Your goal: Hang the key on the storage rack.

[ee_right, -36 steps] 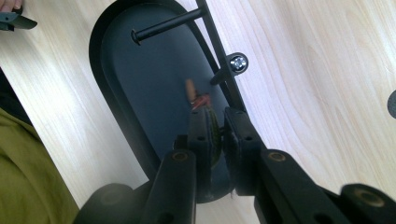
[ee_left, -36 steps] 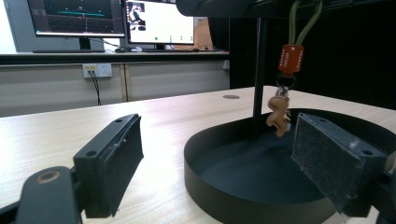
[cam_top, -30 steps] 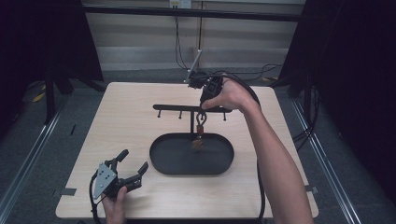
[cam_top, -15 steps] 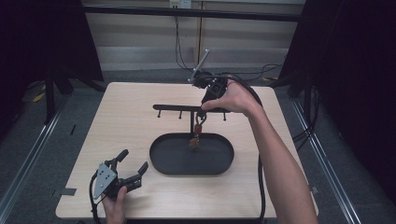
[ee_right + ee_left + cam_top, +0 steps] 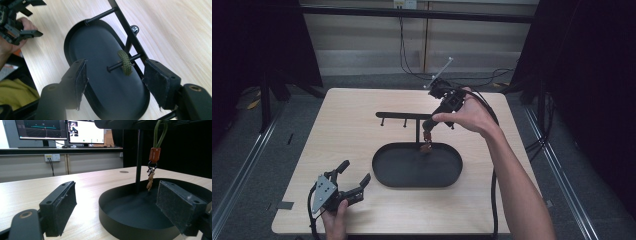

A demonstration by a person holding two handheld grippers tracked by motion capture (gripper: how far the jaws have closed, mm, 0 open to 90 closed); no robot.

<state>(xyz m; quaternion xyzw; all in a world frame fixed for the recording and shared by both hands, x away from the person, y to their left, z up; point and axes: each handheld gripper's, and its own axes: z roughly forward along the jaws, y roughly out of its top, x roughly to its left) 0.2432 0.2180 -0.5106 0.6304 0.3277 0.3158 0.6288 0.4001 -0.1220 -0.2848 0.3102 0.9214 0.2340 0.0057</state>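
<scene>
A keychain with a green cord loop [image 5: 125, 62], an orange tag [image 5: 154, 155] and a small charm [image 5: 426, 146] hangs from a peg of the black hook stand [image 5: 397, 115]. The stand rises from a black oval tray [image 5: 387, 175]. My right gripper [image 5: 115, 75] hovers over the peg; its jaws have just been opening, and the loop sits between the pads untouched. In the high view this right gripper [image 5: 430, 125] points down at the bar. My left gripper [image 5: 355, 171] rests open at the table's front left, facing the tray rim [image 5: 120, 225].
The wooden table [image 5: 352, 130] has bare room left of the tray. Cables [image 5: 412, 55] hang behind its far edge. Monitors [image 5: 60, 130] stand on a desk in the left gripper view. Metal rails [image 5: 242, 175] run along the floor on both sides.
The right gripper's jaws have opened and let go of the cord loop, which stays on the peg. The right hand has shifted slightly right. The left gripper has not moved.
</scene>
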